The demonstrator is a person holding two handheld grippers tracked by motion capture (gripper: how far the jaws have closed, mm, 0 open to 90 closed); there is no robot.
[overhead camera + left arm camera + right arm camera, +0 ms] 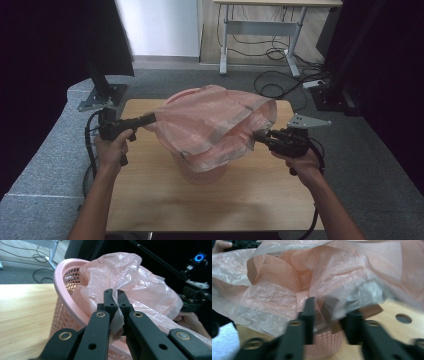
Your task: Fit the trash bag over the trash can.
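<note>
A pink plastic bag (212, 125) drapes over my pink mesh basket (200, 172) at the tabletop's (150, 200) middle, hiding its inside. My left gripper (114, 296) is clamped on the bag's edge. My right gripper (329, 315) sits blurred, jaws apart, bag film between them; I cannot tell whether they pinch it.

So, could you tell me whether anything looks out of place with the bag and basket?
The pink plastic bag is not seated in the pink basket: it is bunched and stretched across the top, hanging over one side, pinched by the left gripper at its edge.
</note>
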